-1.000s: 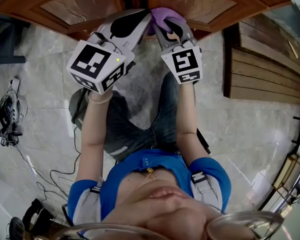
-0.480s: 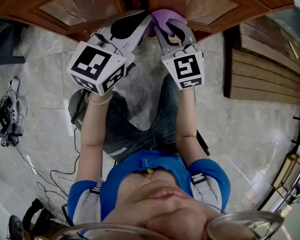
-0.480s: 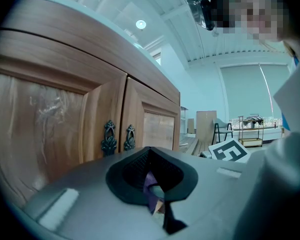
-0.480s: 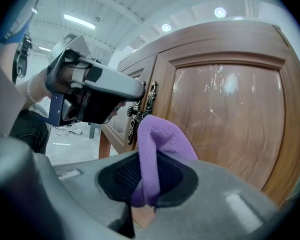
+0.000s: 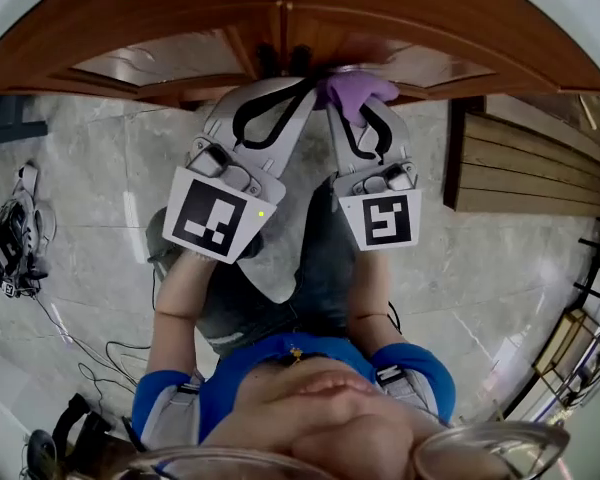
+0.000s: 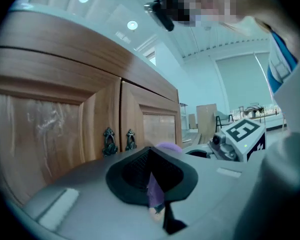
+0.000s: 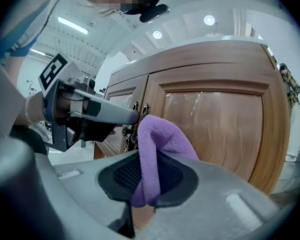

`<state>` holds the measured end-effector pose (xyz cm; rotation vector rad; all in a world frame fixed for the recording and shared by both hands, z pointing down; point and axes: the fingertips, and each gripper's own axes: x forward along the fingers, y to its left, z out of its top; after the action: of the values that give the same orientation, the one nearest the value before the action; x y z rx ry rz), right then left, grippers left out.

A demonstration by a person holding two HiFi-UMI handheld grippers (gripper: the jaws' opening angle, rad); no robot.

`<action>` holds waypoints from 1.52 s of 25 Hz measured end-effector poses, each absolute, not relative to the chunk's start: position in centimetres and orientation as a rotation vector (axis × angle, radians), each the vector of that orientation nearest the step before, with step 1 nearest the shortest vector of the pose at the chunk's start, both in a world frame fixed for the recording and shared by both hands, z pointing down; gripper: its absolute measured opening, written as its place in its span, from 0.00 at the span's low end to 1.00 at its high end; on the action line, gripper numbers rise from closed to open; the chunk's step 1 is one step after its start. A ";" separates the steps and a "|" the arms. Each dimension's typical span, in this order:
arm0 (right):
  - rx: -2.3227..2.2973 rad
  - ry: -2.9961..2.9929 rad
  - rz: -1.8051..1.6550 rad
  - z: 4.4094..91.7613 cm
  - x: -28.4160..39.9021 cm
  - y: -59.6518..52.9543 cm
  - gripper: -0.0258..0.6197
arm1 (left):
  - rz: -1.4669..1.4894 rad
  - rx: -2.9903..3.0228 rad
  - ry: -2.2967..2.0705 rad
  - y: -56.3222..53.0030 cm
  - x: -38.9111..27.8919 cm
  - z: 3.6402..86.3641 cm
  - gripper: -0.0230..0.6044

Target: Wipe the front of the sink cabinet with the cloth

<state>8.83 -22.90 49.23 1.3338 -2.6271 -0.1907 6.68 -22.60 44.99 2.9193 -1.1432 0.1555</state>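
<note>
The wooden sink cabinet (image 5: pixel 160 18) fills the top of the head view, with two dark metal handles (image 6: pixel 109 141) at the seam between its doors. A purple cloth (image 5: pixel 355 90) is pressed against the right door just beside the handles. My right gripper (image 5: pixel 360 100) is shut on the cloth (image 7: pixel 157 134), which bulges out past its pads onto the door panel (image 7: pixel 215 119). My left gripper (image 5: pixel 302 86) sits close on the left, tip against the cloth. It is shut, with a thin purple strip of the cloth (image 6: pixel 154 191) between its pads.
A grey marble floor (image 5: pixel 80 168) lies below the cabinet. Stacked wooden planks (image 5: pixel 530 168) lie at the right. Cables and a small device (image 5: pixel 15 243) lie on the floor at the left. The person's legs are right under both grippers.
The head view has tilted, so more of the cabinet top shows. Both grippers with the cloth sit lower in the picture and stay at the door seam, the cloth now beside the handles.
</note>
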 end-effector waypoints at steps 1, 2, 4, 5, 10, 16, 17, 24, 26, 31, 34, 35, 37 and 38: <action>1.339 -2.603 -0.174 49.0 8.7 -23.1 0.13 | 0.182 2.923 -1.165 -22.8 6.6 45.1 0.04; 1.331 -2.570 -0.145 48.8 8.6 -23.3 0.13 | 0.183 2.913 -1.186 -23.1 6.5 45.1 0.04; 1.292 -2.506 -0.076 48.1 8.4 -23.1 0.13 | 0.158 2.853 -1.235 -23.4 6.4 44.8 0.04; 1.271 -2.483 -0.044 47.4 8.2 -22.7 0.13 | 0.150 2.805 -1.260 -23.3 6.0 44.3 0.04; 1.255 -2.469 0.052 40.1 7.2 -21.0 0.13 | 0.112 2.571 -1.320 -22.3 4.2 38.2 0.04; 1.243 -2.518 0.038 25.1 5.8 -20.6 0.13 | 0.124 2.589 -1.364 -20.7 2.2 24.7 0.04; 1.245 -2.538 0.022 22.4 5.9 -20.7 0.13 | 0.133 2.600 -1.379 -20.5 1.9 22.1 0.04; 1.197 -2.643 -0.083 4.6 7.3 -17.4 0.13 | 0.102 2.620 -1.411 -16.4 3.6 4.8 0.03; 1.188 -2.666 -0.117 0.3 8.1 -15.5 0.13 | 0.097 2.625 -1.408 -14.3 4.7 0.4 0.03; 1.225 -2.678 -0.208 -8.0 11.7 -10.6 0.13 | -0.051 2.537 -1.462 -8.7 7.2 -8.4 0.03; 1.209 -2.706 -0.247 -10.7 12.4 -7.2 0.13 | -0.078 2.531 -1.508 -5.5 7.4 -10.9 0.03; 1.198 -2.715 -0.251 -11.2 12.2 -6.3 0.13 | -0.076 2.537 -1.517 -4.6 7.2 -11.4 0.03; 1.184 -2.731 -0.249 -12.0 11.8 -4.8 0.13 | -0.074 2.551 -1.539 -3.3 6.5 -12.4 0.03; 1.181 -2.740 -0.248 -12.5 11.5 -4.2 0.13 | -0.081 2.559 -1.553 -2.8 6.0 -13.0 0.03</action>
<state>11.52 -4.23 -12.48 1.1805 -2.7401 -0.2478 6.05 -2.78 -12.98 2.5588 -1.5532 -0.0806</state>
